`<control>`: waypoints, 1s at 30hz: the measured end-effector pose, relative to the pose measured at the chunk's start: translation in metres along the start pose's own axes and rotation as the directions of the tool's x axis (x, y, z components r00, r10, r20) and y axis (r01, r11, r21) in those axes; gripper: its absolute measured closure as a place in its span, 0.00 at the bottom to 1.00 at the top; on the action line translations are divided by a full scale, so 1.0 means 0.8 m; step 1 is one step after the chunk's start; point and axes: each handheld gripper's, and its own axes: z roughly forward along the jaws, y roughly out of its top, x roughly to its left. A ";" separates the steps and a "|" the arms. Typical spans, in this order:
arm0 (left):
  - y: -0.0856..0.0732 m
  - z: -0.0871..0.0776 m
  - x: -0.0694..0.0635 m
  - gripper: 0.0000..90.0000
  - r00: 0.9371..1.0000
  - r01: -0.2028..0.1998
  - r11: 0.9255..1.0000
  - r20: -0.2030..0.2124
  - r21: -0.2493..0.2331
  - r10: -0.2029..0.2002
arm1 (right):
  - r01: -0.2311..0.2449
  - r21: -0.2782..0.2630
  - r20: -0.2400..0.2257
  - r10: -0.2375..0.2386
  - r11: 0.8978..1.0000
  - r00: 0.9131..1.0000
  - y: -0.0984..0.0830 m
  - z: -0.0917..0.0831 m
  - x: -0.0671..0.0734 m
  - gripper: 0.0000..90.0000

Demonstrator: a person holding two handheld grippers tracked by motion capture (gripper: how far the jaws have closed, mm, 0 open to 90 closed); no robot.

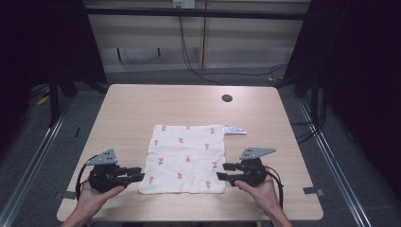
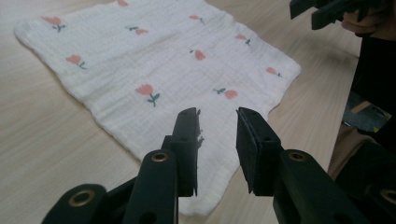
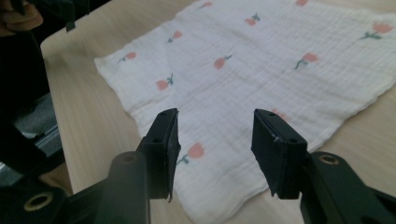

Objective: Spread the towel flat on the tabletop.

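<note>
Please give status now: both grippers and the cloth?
Left gripper open, right gripper open, both at cloth's near corners. Cloth flat on table, not gripped. Nothing in the way.

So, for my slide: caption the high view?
Both open claws, left and right, flank a flat tulip-print cloth on the table.

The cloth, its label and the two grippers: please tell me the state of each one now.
cloth: spread flat on the table, unfolded, not gripped.
label: lying flat on the table at the cloth's far right corner.
left gripper: open, jaws over the cloth's near left corner.
right gripper: open, jaws over the cloth's near right corner.
</note>
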 end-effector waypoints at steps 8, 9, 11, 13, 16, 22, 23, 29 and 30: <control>-0.020 0.025 0.009 0.81 1.000 -0.008 0.995 0.012 0.098 0.006 | 0.053 0.113 -0.004 -0.053 0.992 0.999 -0.030 0.019 0.006 0.74; -0.021 0.026 0.009 0.82 1.000 -0.007 0.994 0.010 0.105 0.006 | 0.057 0.121 0.002 -0.058 0.991 0.998 -0.031 0.019 0.006 0.75; -0.024 0.028 0.009 0.82 1.000 -0.001 0.994 0.012 0.110 0.000 | 0.049 0.121 -0.003 -0.049 0.991 0.999 -0.032 0.021 0.004 0.76; -0.026 0.029 0.006 0.81 1.000 -0.010 0.993 0.015 0.116 0.009 | 0.065 0.131 0.001 -0.066 0.989 0.998 -0.034 0.021 0.005 0.74; -0.026 0.028 0.004 0.79 1.000 -0.016 0.992 0.008 0.122 0.015 | 0.099 0.170 0.034 -0.106 0.980 0.994 -0.042 0.027 0.008 0.71; -0.031 0.025 0.000 0.70 1.000 -0.027 0.989 -0.010 0.148 0.029 | 0.201 0.169 0.077 -0.216 0.965 0.973 -0.049 0.029 0.022 0.64; -0.031 0.026 -0.002 0.69 0.999 -0.033 0.988 -0.006 0.153 0.034 | 0.209 0.173 0.085 -0.226 0.962 0.970 -0.049 0.029 0.024 0.65; -0.033 0.038 -0.007 0.66 0.997 -0.071 0.974 -0.015 0.215 0.076 | 0.196 0.180 0.104 -0.217 0.964 0.971 -0.047 0.027 0.019 0.83; -0.034 0.039 -0.006 0.66 0.998 -0.064 0.975 -0.007 0.211 0.067 | 0.187 0.182 0.106 -0.208 0.965 0.972 -0.047 0.026 0.018 0.87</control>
